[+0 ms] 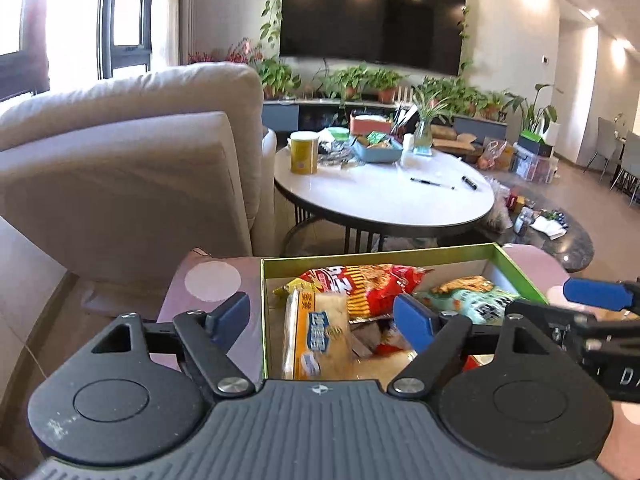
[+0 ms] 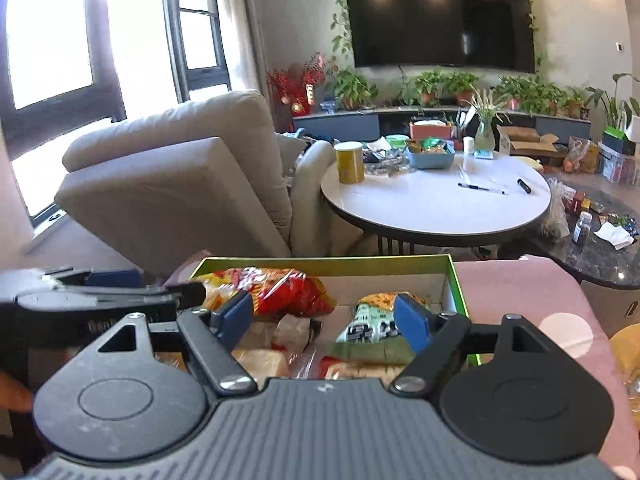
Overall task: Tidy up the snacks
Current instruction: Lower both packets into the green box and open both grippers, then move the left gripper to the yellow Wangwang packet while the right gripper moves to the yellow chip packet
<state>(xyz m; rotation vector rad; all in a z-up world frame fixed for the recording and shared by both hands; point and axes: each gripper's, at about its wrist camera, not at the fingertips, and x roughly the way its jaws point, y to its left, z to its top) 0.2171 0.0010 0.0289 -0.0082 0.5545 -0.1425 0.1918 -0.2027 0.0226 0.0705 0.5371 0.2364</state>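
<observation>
A green-rimmed cardboard box (image 1: pixel 360 258) (image 2: pixel 320 261) sits on a pink dotted cloth and holds several snack packs. In it lie a red cracker bag (image 1: pixel 372 284) (image 2: pixel 288 288), a pale green chip bag (image 1: pixel 472 296) (image 2: pixel 370 320) and a yellow bread pack (image 1: pixel 316 332). My left gripper (image 1: pixel 322 316) is open and empty over the box's near left part. My right gripper (image 2: pixel 322 316) is open and empty over the box's near edge. The right gripper's blue finger (image 1: pixel 596 294) shows at the right of the left wrist view.
A beige armchair (image 1: pixel 132 176) (image 2: pixel 180 184) stands behind the box at the left. A round white table (image 1: pixel 384 196) (image 2: pixel 436 204) beyond carries a yellow canister (image 1: pixel 304 152), a blue tray of snacks (image 1: pixel 378 148) and pens. A dark low table (image 2: pixel 600 252) is at the right.
</observation>
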